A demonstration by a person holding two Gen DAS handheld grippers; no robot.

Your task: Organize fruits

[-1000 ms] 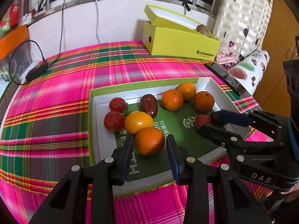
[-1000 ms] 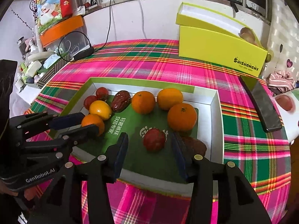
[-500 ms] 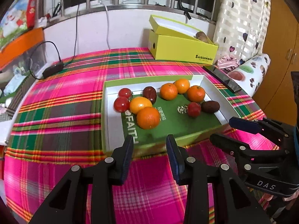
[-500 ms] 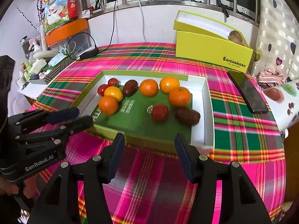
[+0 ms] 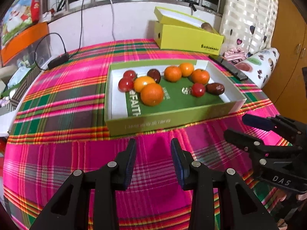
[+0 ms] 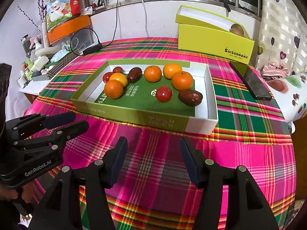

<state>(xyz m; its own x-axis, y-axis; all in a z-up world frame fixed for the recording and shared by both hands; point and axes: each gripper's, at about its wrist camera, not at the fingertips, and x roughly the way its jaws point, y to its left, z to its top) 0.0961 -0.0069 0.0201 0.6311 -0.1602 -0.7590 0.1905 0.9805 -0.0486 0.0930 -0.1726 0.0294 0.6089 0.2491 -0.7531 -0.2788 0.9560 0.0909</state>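
Fruits (image 6: 153,82) are all sitting grouped inside the green tray (image 6: 134,116) on the bench, sorting looking nearly done, left hand-held gripper (image 5: 153,149) and right hand-held gripper (image 6: 153,147) both hovering apart, holding nothing.

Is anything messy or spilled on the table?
Nothing is spilled. All the fruit sits inside the tray, none on the cloth. One oddity: the yellow box at the back has its lid propped askew, with something brown poking out.
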